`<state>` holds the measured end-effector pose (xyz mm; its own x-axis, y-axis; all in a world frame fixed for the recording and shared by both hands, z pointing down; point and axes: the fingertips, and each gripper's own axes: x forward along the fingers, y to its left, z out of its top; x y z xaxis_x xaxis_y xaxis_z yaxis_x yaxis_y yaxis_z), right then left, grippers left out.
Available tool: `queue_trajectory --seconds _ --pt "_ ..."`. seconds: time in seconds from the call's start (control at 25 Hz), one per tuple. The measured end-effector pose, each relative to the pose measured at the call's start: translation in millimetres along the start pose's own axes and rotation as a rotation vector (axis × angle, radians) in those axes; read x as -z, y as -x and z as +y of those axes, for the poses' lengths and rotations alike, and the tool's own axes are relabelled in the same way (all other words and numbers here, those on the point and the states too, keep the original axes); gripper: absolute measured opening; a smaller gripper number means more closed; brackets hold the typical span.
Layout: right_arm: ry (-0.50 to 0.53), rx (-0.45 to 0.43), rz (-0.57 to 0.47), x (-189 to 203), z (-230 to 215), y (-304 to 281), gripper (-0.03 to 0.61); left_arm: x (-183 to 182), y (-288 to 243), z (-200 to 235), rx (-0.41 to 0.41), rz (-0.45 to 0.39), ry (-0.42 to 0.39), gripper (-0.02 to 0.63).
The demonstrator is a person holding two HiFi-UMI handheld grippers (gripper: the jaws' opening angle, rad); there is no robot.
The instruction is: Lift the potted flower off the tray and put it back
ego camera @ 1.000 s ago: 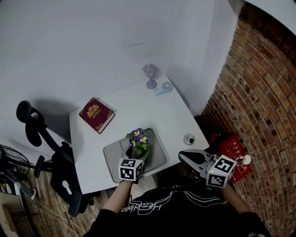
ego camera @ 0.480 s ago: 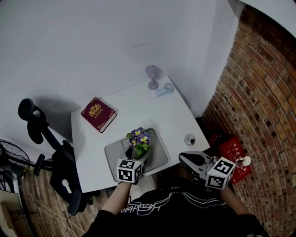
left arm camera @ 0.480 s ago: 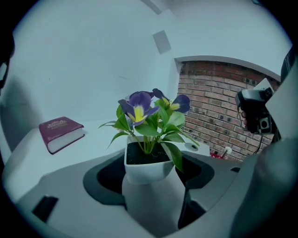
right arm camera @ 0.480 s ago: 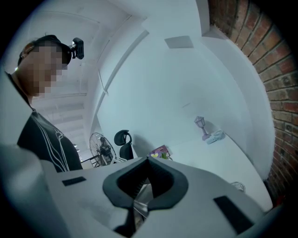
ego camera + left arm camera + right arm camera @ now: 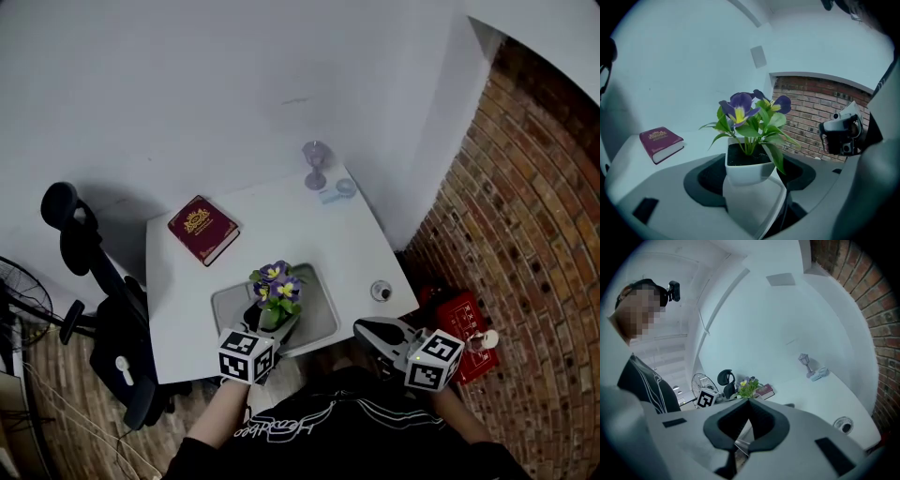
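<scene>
A dark red book lies flat on the white table, toward its left side. At the far corner a purple goblet stands upright, with a small pale blue object just beside it. A black office chair stands left of the table, and a brick wall is at the right.

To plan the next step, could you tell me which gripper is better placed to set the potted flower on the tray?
Probably the left gripper: its jaws grip the flower pot over the tray, while the right gripper is shut, empty, off past the table edge.
</scene>
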<state>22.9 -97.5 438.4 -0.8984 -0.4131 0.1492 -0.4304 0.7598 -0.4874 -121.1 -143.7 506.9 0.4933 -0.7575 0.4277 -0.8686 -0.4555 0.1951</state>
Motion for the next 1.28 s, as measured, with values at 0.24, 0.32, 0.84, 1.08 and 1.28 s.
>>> queue_trajectory --seconds 0.24,0.32,0.84,1.08,1.28 --pt "-0.013 -0.011 0.0 6 3 -6 -0.002 -12 24 -12 0.047 -0.014 0.016 0.351" --pt "-0.024 -0.015 -0.001 9 3 -11 -0.002 -14 34 -15 0.062 -0.016 0.012 0.35" --pt "-0.05 -0.057 0.01 22 25 -26 -0.002 -5 85 -20 0.068 -0.049 0.096 0.351" --pt "-0.025 -0.094 0.036 20 38 -36 -0.002 -3 95 -17 0.054 -0.062 0.107 0.351" --pt "-0.008 -0.102 0.036 16 38 -37 -0.001 -3 93 -18 0.057 -0.066 0.103 0.351"
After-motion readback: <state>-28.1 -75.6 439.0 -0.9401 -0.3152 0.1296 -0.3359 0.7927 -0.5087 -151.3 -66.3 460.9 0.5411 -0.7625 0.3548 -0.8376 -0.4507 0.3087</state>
